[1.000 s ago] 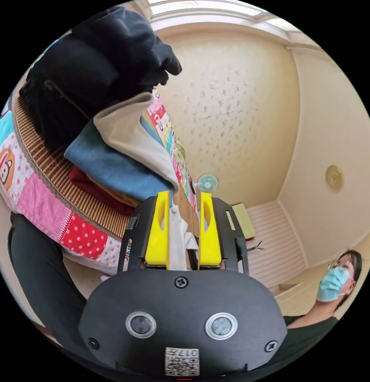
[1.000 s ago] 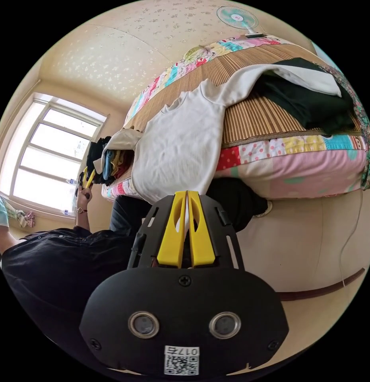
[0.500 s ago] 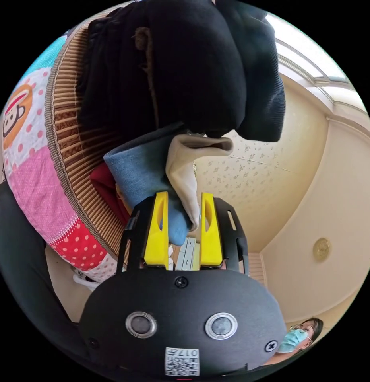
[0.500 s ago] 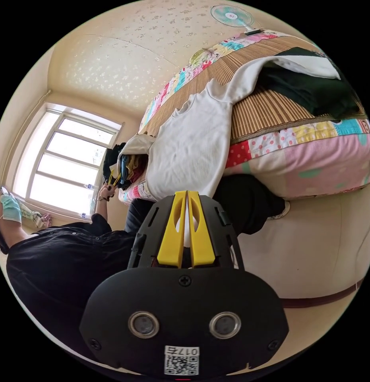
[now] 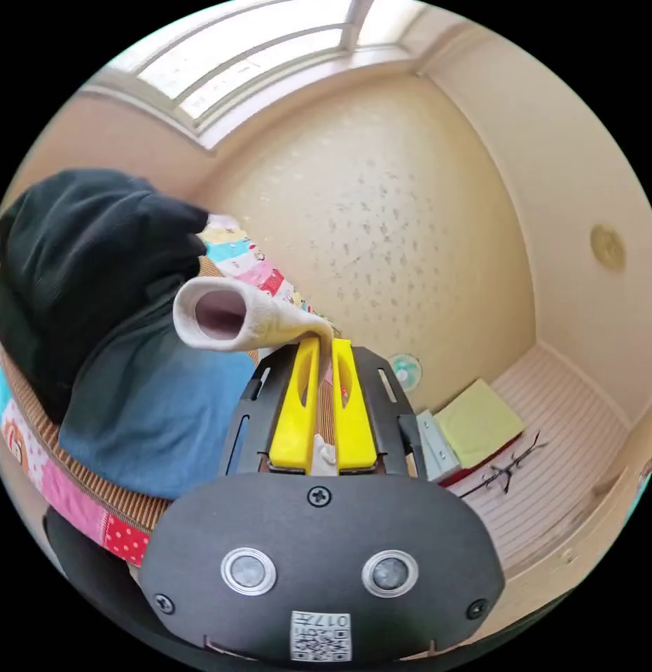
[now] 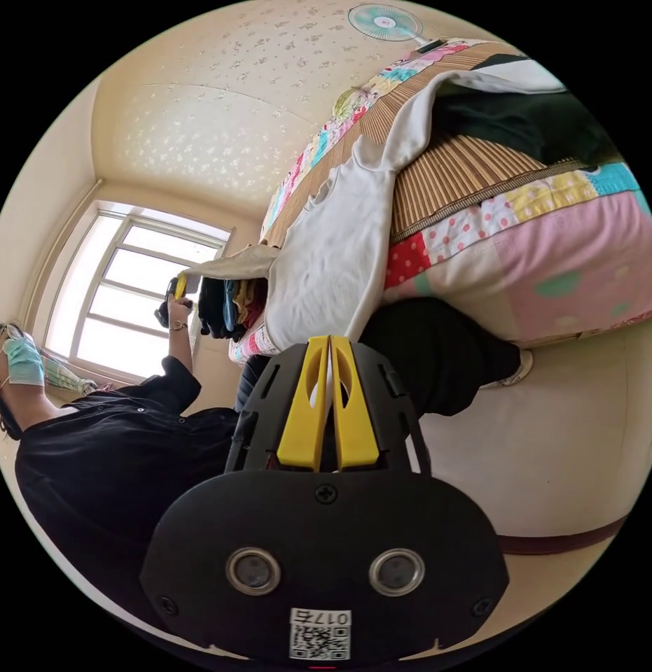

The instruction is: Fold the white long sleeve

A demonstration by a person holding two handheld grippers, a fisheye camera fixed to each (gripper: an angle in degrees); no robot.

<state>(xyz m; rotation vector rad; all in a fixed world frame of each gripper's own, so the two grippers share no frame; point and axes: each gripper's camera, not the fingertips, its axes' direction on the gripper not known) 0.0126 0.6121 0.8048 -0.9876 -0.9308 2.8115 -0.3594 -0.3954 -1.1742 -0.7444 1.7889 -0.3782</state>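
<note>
The white long sleeve shirt lies over the bed's edge, its body hanging down the side. My right gripper is shut on its lower hem. One sleeve stretches out to my left gripper, which is shut on the sleeve near the cuff. In the right gripper view that same left gripper is held up by the person's hand with the sleeve drawn taut toward the window. The other sleeve runs along the bed over a dark garment.
A stack of folded clothes, black over blue, sits on the bamboo mat of the patchwork bed. A fan stands beyond the bed. The person in black stands beside the window.
My left gripper went from open around the sleeve to shut on it and lifted it off the clothes stack. The right gripper kept its hold on the hem.
</note>
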